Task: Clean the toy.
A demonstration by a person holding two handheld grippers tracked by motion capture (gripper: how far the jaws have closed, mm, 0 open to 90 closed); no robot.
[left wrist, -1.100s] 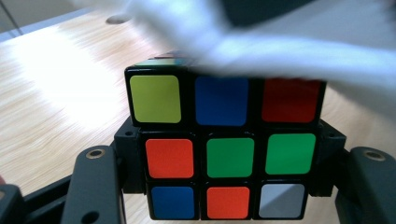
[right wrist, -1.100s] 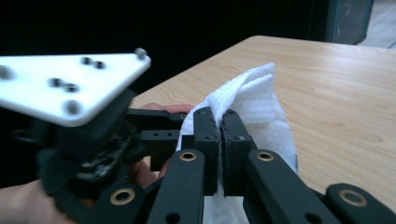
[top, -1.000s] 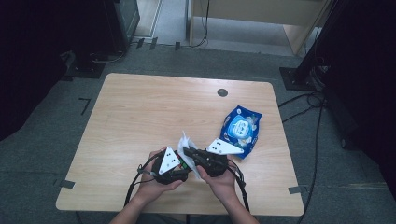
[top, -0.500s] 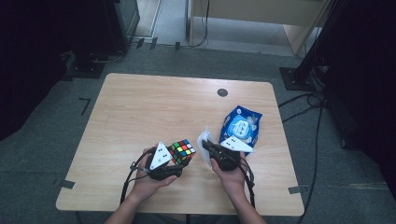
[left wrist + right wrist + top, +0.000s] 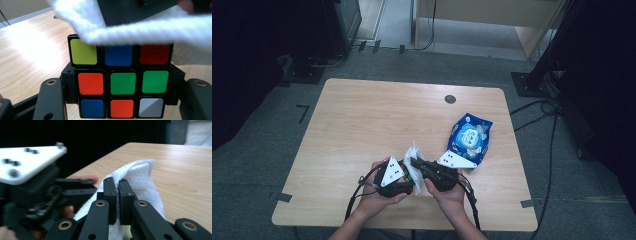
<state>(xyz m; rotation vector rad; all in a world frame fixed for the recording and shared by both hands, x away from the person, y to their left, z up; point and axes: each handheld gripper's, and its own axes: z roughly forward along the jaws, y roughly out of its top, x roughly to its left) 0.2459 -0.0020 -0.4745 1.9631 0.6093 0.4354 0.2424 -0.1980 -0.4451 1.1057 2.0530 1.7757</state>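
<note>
The left gripper clamps a puzzle cube between its jaws, and the right gripper, just beside the cube, pinches a white wipe that drapes over the cube's top. Beyond the cube to the right, a blue packet lies on the table.

- Left gripper: held low over the near table edge, grey three-cornered plate facing up, jaws clamped on the two sides of a cube.
- Right gripper: just beside the left, pointing toward it, jaws pressed together on a white wipe.
- Left hand and right hand: forearms enter from the bottom, converging.
</note>
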